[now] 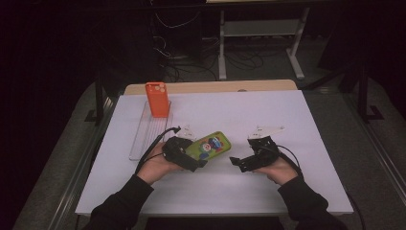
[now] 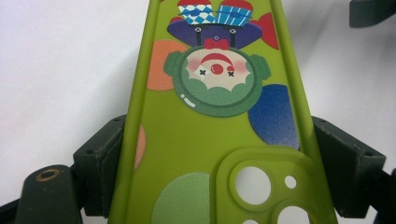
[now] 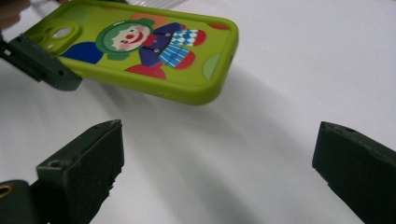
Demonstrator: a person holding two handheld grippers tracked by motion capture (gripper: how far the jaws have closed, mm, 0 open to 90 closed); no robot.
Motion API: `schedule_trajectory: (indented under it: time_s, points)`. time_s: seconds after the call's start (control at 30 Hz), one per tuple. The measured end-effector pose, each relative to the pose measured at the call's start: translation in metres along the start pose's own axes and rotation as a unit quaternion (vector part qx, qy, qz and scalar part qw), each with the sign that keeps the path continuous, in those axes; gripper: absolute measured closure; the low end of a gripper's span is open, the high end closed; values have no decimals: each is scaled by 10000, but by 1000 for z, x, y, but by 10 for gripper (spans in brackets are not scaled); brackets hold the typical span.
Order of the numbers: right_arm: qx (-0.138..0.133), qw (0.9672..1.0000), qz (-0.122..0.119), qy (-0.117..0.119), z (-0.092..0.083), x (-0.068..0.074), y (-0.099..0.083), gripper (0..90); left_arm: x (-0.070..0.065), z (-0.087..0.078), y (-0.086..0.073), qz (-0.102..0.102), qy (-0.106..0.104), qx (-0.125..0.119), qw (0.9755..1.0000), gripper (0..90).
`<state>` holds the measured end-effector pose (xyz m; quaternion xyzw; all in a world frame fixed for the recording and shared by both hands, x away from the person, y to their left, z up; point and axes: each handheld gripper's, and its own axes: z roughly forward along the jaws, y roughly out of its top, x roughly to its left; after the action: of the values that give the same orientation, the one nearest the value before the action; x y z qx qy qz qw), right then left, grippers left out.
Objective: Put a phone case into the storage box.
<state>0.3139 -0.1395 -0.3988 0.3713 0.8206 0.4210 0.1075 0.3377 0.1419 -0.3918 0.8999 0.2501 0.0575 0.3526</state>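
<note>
A green phone case printed with a clown is held above the white table, its camera-hole end between the jaws of my left gripper. In the left gripper view the black pads press on both long edges of the case, so that gripper is shut on it. My right gripper sits just right of the case, pointing towards it. Its jaws stand wide open with nothing between them, and its fingers frame bare table below the case's free end.
An orange phone case stands upright at the far end of a clear plastic tray on the left of the white table. Dark floor, cables and a stand lie beyond the far edge.
</note>
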Motion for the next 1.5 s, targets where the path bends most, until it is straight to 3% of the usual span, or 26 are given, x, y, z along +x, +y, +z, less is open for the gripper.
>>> schedule_trajectory:
  time_s: [0.07, 0.1, 0.17, 0.2, 0.37, 0.4, 0.53, 0.57, 0.6, 0.73, 0.87, 1.0, 1.07, 1.1, 1.13, 1.17, 1.23, 1.33, 1.47, 1.5]
  points:
    - [-122, 9998, 172, 6, 2, 0, -4, 13, 0, 0, 0, -17, 41, -21, 10000, 154]
    - [-155, 9996, 232, -25, 2, 0, -6, 13, -2, 2, 0, -175, 64, -150, 9997, 154]
    - [-169, 9995, 266, -35, 4, -1, -7, 13, -1, 2, 0, -173, 83, -109, 9998, 154]
    - [-174, 9995, 255, -39, 5, -2, -8, 13, 0, 0, 0, -78, 105, 1, 9999, 154]
    - [-214, 9993, 194, -218, 9, -1, -12, 13, 1, 1, 1, -187, 140, -40, 9997, 154]
    - [-226, 9993, 115, -281, 10, 0, -12, 13, -1, 3, 1, -316, 130, -164, 9993, 154]
    - [-237, 9984, -180, -489, 12, 6, -13, 13, -1, 2, 1, -324, 117, -171, 9993, 154]
    - [-268, 9981, -214, -519, 12, 7, -12, 13, 2, 0, 1, -175, 113, -39, 9998, 154]
    - [-270, 9974, -312, -586, 12, 9, -13, 13, 1, 0, 1, -198, 111, -64, 9997, 154]
    - [-349, 9934, -727, -820, 13, 14, -13, 11, 2, 0, 1, -194, 102, -50, 9997, 154]
    - [-385, 9871, -1147, -1045, 13, 22, -14, 5, 2, 0, 1, -189, 88, -57, 9998, 154]
    - [-472, 9729, -1774, -1403, 14, 30, -15, 5, -1, 2, 1, -291, 72, -165, 9994, 154]
    - [-481, 9654, -2056, -1530, 14, 33, -15, 5, 0, 2, 1, -242, 73, -162, 9995, 154]
    - [-482, 9624, -2141, -1599, 15, 35, -15, 5, 2, 1, 1, -95, 75, -37, 9999, 154]
    - [-452, 9583, -2276, -1669, 16, 36, -16, 5, 2, 1, 1, -116, 72, -56, 9999, 154]
    - [-441, 9531, -2446, -1730, 16, 38, -16, 5, 1, 1, 1, -115, 84, -64, 9999, 154]
    - [-427, 9391, -2845, -1880, 17, 40, -16, 5, 1, 1, 1, -146, 75, -82, 9998, 154]
    - [-408, 9244, -3184, -2061, 18, 44, -16, 5, 0, 2, 1, -216, 71, -150, 9996, 154]
    - [-440, 9100, -3459, -2241, 21, 49, -18, 5, 0, 2, 1, -192, 74, -136, 9997, 155]
    - [-442, 9038, -3582, -2301, 21, 50, -19, 5, 0, 2, 1, -183, 73, -128, 9997, 154]
